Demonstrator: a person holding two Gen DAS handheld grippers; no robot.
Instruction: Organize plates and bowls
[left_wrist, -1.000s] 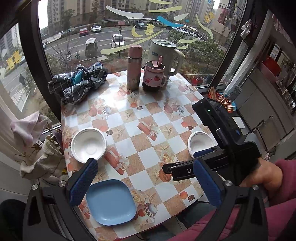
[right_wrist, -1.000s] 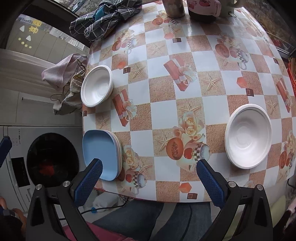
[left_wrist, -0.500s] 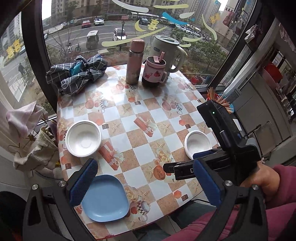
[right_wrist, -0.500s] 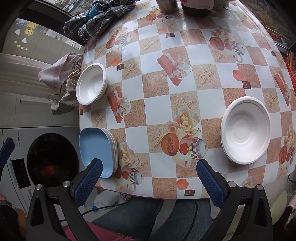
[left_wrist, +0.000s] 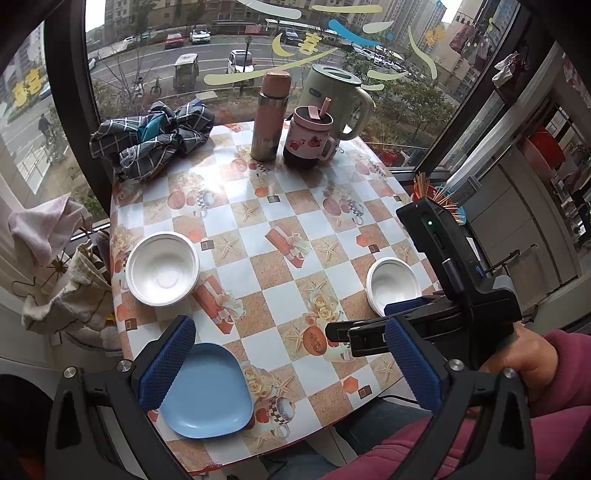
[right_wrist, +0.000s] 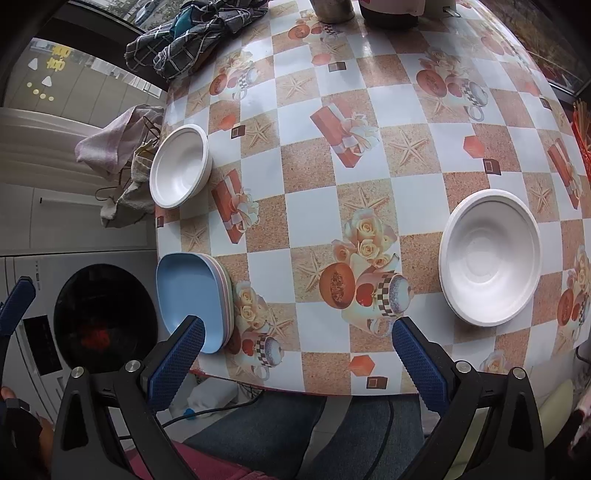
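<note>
A stack of blue square plates (left_wrist: 207, 393) (right_wrist: 194, 299) lies at the table's near left corner. One white bowl (left_wrist: 162, 267) (right_wrist: 181, 170) rests at the left edge, another white bowl (left_wrist: 393, 286) (right_wrist: 489, 256) near the right edge. My left gripper (left_wrist: 291, 363) hangs open above the near table edge, its left finger over the blue plates. My right gripper (right_wrist: 295, 358) is open too, held over the front edge between the plates and the right bowl; its black body (left_wrist: 458, 280) shows in the left wrist view beside the right bowl.
At the back of the checkered table (left_wrist: 273, 236) stand a pink flask (left_wrist: 269, 114), a pink mug (left_wrist: 308, 138) and a pale kettle (left_wrist: 334, 99). A checked cloth (left_wrist: 151, 138) is bunched at the back left. A washing machine (right_wrist: 92, 317) stands left of the table.
Both grippers have drawn back and upward from the table, so the plates and bowls look smaller and farther. Nothing on the table moved.
</note>
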